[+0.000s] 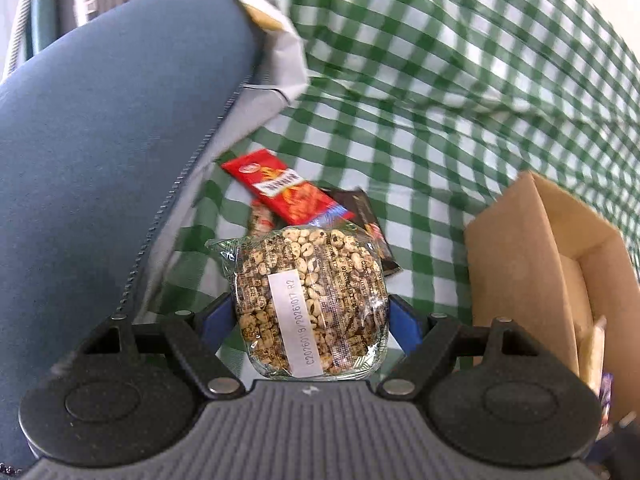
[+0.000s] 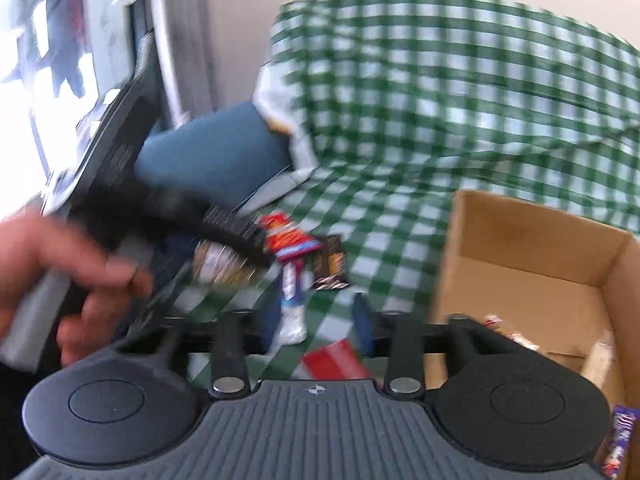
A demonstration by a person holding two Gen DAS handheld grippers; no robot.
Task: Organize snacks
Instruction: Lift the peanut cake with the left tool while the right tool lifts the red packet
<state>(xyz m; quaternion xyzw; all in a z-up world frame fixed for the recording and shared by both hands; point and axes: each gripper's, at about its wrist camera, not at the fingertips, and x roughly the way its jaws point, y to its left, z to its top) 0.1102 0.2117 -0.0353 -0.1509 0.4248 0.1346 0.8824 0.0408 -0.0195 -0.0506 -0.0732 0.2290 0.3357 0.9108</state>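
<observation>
My left gripper [image 1: 310, 316] is shut on a clear bag of puffed grain snack [image 1: 310, 300] with a white date label, held above the green checked cloth [image 1: 400, 120]. Beyond it lie a red snack packet [image 1: 286, 188], a dark packet [image 1: 372, 228] and a small wrapped bar [image 1: 260, 218]. In the blurred right wrist view my right gripper [image 2: 318, 318] is open and empty; a white and purple bar [image 2: 291, 304] and a red packet [image 2: 336, 362] lie under it. The left gripper with its bag [image 2: 224, 260] shows at the left. The cardboard box [image 2: 520, 280] holds a few snacks.
A blue cushion [image 1: 100, 140] fills the left of the left wrist view, with a white bag [image 1: 276, 40] behind it. The cardboard box [image 1: 532, 264] stands at the right on the cloth. A purple packet [image 2: 618, 440] lies by the box's near corner.
</observation>
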